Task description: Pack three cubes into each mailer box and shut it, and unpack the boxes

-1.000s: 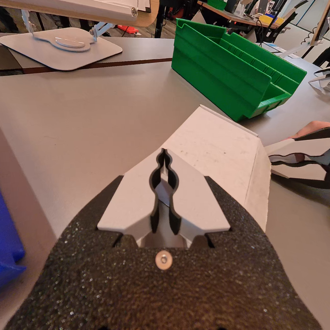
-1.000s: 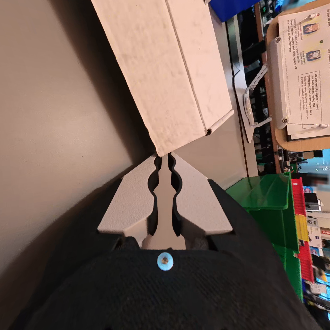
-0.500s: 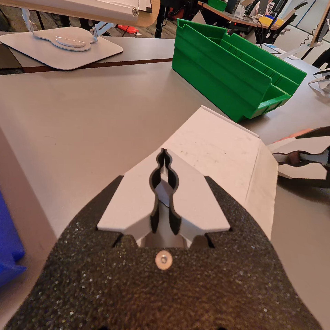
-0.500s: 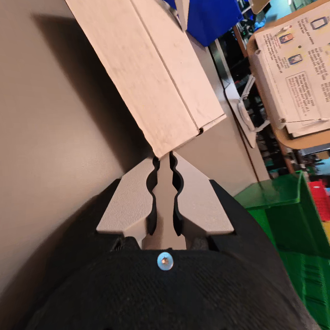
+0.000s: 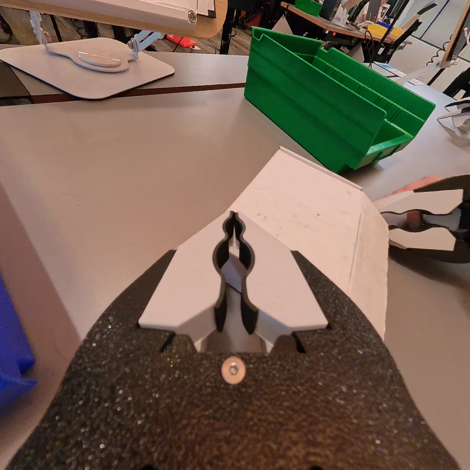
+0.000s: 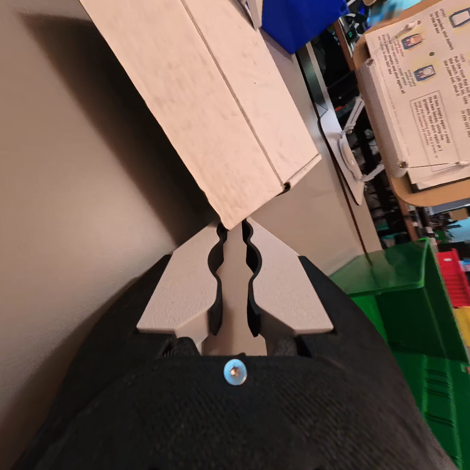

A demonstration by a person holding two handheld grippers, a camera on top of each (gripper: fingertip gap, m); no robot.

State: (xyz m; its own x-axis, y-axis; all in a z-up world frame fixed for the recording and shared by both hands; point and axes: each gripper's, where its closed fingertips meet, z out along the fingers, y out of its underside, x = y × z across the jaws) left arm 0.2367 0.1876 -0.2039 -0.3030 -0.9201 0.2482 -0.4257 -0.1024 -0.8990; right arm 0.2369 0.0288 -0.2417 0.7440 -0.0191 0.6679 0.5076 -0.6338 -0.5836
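Note:
A closed white mailer box [image 5: 292, 216] lies tilted on the grey table [image 5: 101, 165]. My left gripper [image 5: 233, 216] is shut on the box's near edge, and a sliver of cardboard shows between its fingers. My right gripper [image 5: 384, 218] is at the box's right side with a hand behind it. In the right wrist view the box [image 6: 203, 114] casts a wide shadow, and its near corner sits right at the tips of my right gripper [image 6: 232, 226]. The jaws stand a narrow gap apart. No cubes are in view.
A green bin [image 5: 318, 101] stands behind the box, and it also shows in the right wrist view [image 6: 407, 305]. A blue bin [image 5: 12, 343] is at the left edge. A white stand [image 5: 89, 66] holding a printed sheet [image 6: 419, 101] is at the back left.
The right gripper has tilted and shifted a little at the box's corner, and its jaws stand slightly wider. The left gripper keeps its hold and has not moved.

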